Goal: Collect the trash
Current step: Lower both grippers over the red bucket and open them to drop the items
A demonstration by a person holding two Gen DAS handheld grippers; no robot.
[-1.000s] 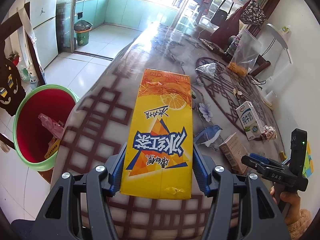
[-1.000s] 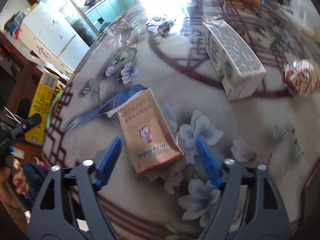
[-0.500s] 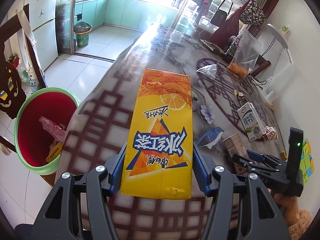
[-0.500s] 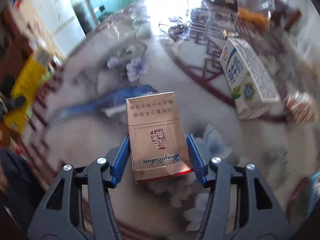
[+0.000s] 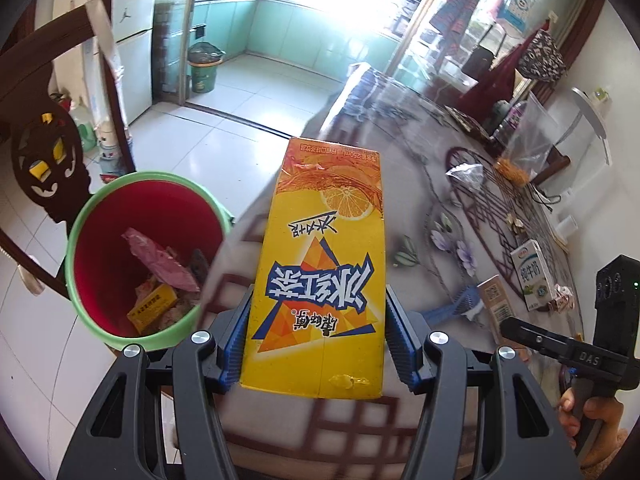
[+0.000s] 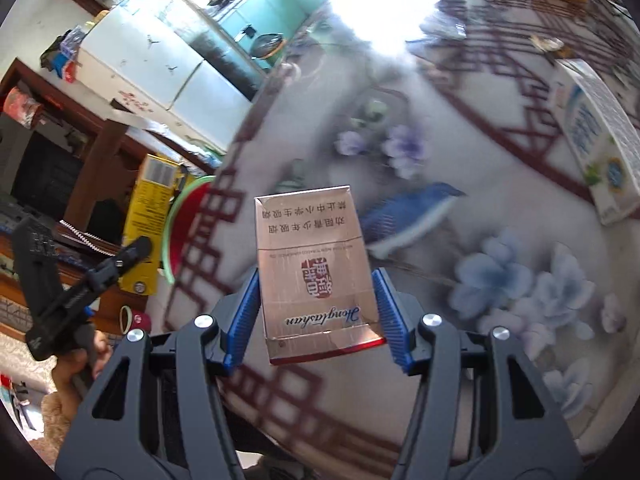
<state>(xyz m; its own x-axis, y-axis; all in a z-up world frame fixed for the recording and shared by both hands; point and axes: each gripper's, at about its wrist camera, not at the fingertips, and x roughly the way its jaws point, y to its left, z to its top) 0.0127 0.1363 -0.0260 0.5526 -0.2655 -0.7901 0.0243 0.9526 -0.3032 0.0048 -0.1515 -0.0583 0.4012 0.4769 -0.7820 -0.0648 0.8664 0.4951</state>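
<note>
Currently, a yellow tea carton (image 5: 320,276) is being clamped by the left gripper (image 5: 316,340) fingers, a cigarette pack (image 6: 316,272) by the right gripper (image 6: 318,320), with the red bin (image 5: 144,256) at nine o'clock.

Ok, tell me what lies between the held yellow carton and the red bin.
Nothing solid: in the left wrist view, only the table edge and floor separate the yellow carton from the red bin.

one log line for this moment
left tool: holds tea carton | right tool: holds cigarette pack | bin: left
</note>
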